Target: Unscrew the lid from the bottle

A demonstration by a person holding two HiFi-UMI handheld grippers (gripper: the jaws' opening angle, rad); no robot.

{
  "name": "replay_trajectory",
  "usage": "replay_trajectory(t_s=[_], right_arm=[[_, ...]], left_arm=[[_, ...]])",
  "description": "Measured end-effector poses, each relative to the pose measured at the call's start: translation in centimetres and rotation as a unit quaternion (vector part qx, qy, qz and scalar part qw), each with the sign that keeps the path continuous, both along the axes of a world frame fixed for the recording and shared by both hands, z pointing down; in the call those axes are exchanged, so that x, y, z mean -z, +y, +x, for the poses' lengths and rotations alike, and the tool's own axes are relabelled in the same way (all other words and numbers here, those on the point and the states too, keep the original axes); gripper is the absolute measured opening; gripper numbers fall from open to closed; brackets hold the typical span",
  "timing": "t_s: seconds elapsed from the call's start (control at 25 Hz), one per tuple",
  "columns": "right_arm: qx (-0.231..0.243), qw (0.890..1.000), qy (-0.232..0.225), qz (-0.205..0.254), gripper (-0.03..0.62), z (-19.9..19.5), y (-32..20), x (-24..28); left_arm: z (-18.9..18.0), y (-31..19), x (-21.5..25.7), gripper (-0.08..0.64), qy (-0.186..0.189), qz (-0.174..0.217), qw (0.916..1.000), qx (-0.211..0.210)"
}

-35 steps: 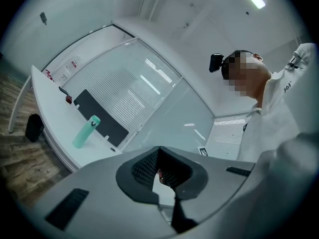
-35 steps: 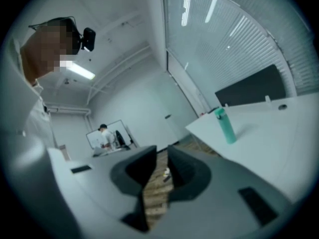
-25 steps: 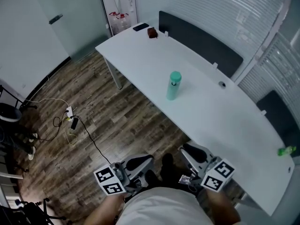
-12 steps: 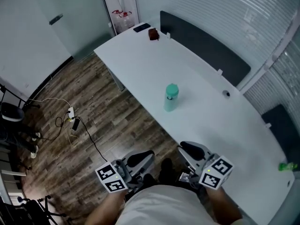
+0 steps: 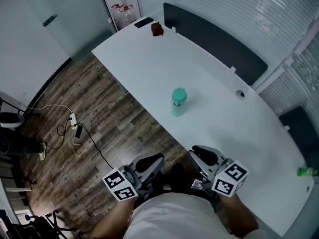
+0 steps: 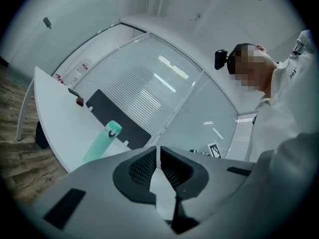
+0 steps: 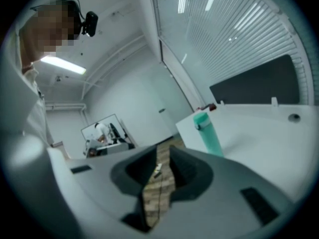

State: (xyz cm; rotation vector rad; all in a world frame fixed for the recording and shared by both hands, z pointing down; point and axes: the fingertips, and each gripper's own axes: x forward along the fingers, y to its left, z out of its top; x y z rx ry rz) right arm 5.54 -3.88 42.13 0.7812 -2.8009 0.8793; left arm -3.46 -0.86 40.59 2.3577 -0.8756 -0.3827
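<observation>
Bottle [image 5: 176,106] stands upright mid-frame with lid [image 5: 179,94] on, open to reach, while low in frame your left gripper [image 5: 151,163] is clenched empty, right gripper [image 5: 203,156] slightly parted, empty.

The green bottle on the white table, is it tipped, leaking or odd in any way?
Nothing stands out. The bottle stands upright on the table with its lid on, and no spill shows around it. The left gripper and right gripper hang short of it.

Cool, even ceiling light; a strip lamp [image 7: 62,64] glows overhead. The white table [image 5: 149,63] looks bright, shadows faint. Both gripper views bulge, corners dark, jaws softly blurred.
</observation>
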Motion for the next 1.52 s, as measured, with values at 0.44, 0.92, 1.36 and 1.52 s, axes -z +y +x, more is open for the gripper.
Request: replay_trajectory(t_s=[0.44, 0.92, 1.36, 1.52], right_arm=[[-0.064, 0.998, 0.022, -0.001, 0.078, -0.8, -1.2, -0.3], [-0.098, 0.994, 0.043, 0.016, 0.098, -1.7, -5.2, -0.7], [-0.117, 0.990, 0.066, 0.030, 0.109, -2.4, -11.4, -1.9], [-0.120, 0.989, 0.078, 0.027, 0.109, -2.4, -13.0, -2.9]], left_arm=[[-1.2, -2.1, -0.8, 0.109, -0.015, -0.001, 0.9989, -0.045], [-2.1, -5.7, -2.3, 0.109, -0.032, 0.000, 0.9977, -0.059], [-0.5, -12.2, -4.8, 0.118, -0.088, 0.017, 0.9943, -0.057], [-0.2, -14.2, -6.7, 0.118, -0.108, 0.010, 0.9931, -0.045]])
